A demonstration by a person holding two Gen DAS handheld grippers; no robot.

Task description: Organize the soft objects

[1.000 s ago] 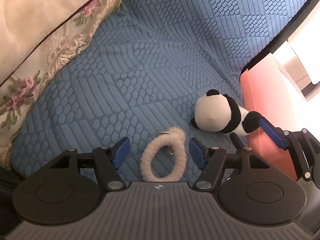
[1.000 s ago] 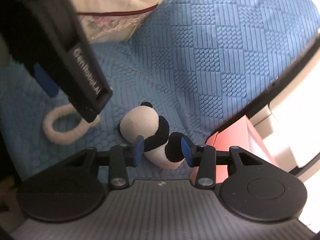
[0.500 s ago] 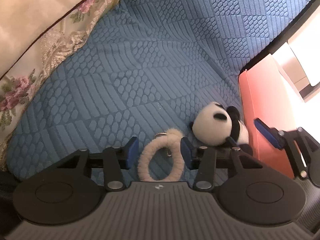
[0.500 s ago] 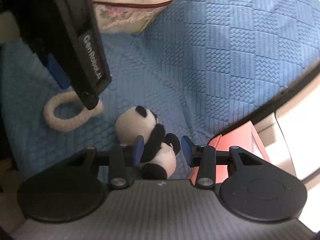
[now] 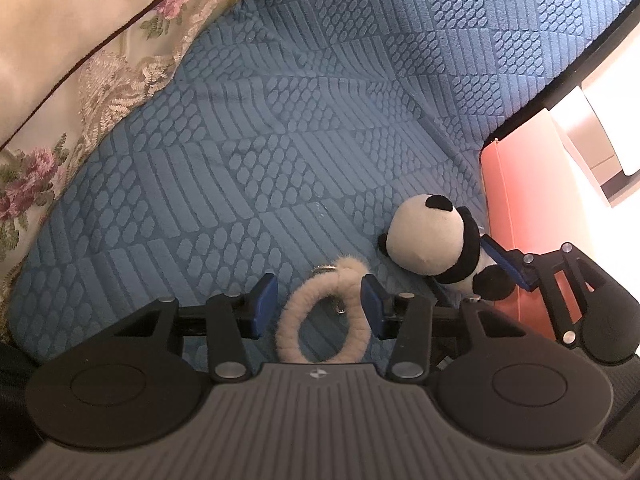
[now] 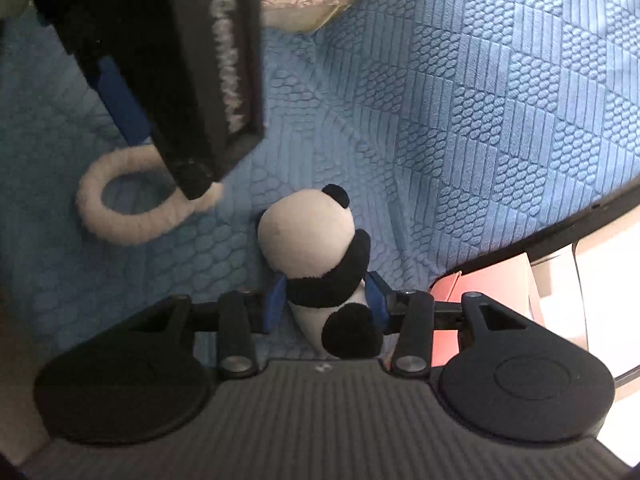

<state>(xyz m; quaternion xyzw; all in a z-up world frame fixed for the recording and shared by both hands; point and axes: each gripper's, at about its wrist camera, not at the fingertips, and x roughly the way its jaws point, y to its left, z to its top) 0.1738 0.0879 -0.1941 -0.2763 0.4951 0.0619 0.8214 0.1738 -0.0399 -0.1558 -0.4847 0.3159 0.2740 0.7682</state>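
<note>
A small black-and-white plush panda (image 6: 308, 232) sits on the blue quilted cover (image 5: 320, 120) near the bed's edge. My right gripper (image 6: 326, 298) has its blue pads against both sides of the panda's body, and its jaws are opening slightly. In the left wrist view the panda (image 5: 424, 236) shows with one right pad behind it. A cream furry ring (image 5: 289, 334) with a metal clasp lies flat between the pads of my left gripper (image 5: 319, 300). The right pad touches it and a narrow gap shows at the left pad. The ring (image 6: 120, 234) is partly hidden by a left finger (image 6: 208, 92).
A floral cream pillow (image 5: 80, 60) lies at the upper left, also seen as the pillow (image 6: 312, 8) at the top. A coral-pink box (image 5: 520, 200) stands just past the bed's dark edge, right beside the panda. Bright white furniture lies beyond it.
The left jaws narrowed around the ring, then held. The right gripper rolled and came down; the panda turned from lying slanted to head pointing away, deeper between the pads.
</note>
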